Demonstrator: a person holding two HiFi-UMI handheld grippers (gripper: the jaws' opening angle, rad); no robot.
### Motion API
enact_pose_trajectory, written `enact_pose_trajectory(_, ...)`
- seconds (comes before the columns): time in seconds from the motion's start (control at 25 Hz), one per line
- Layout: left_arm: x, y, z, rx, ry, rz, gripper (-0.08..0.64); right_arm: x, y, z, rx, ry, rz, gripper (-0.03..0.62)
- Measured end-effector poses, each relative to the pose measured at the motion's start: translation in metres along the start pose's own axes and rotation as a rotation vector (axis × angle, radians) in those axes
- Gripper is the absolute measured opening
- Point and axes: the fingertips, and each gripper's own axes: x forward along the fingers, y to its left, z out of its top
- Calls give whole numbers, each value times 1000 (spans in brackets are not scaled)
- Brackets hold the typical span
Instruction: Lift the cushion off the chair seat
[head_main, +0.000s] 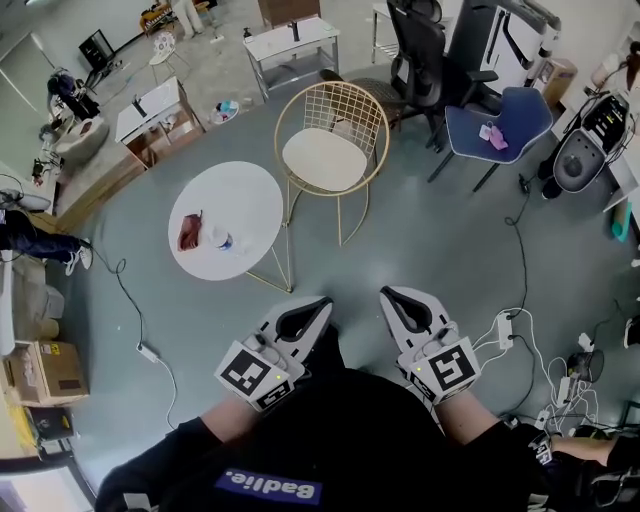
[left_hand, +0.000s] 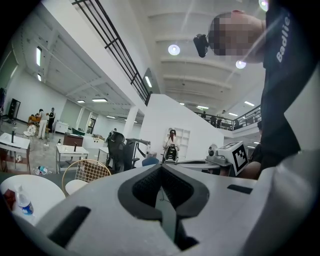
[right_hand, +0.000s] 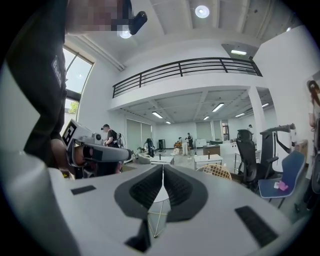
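Note:
A cream round cushion (head_main: 323, 159) lies on the seat of a gold wire chair (head_main: 333, 112), well ahead of both grippers. My left gripper (head_main: 323, 303) and right gripper (head_main: 386, 294) are held side by side close to the person's body, pointing toward the chair. Both are shut with nothing between their jaws. In the left gripper view the left gripper (left_hand: 161, 168) has the chair (left_hand: 86, 171) and cushion (left_hand: 74, 186) far off to its left. In the right gripper view only the chair's wire back (right_hand: 216, 171) shows, beyond the right gripper (right_hand: 163, 168).
A white round table (head_main: 240, 195) with a water bottle (head_main: 221, 240) and a red item (head_main: 189, 231) stands left of the chair. To the right are a blue chair (head_main: 492, 122) and black office chairs (head_main: 425, 50). Cables and a power strip (head_main: 504, 331) lie on the floor at right.

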Motion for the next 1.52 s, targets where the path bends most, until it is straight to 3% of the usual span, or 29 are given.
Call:
enact_pose_trajectory(0.72,104,214,25,-63,25,-102,8,216,-104,29,-18,80,-42,28)
enact_pose_trajectory(0.92,120,255,10,-113,41,-43,8,252,-126,23,8,103,-40,28)
enact_pose_trajectory(1.2,152,283,-16,-176,46,58,8,281,-163,9,17,108,43,28)
enact_pose_trajectory(1.52,209,327,-63,-316,18,277,8,297,-222,-9,11,116,198,28)
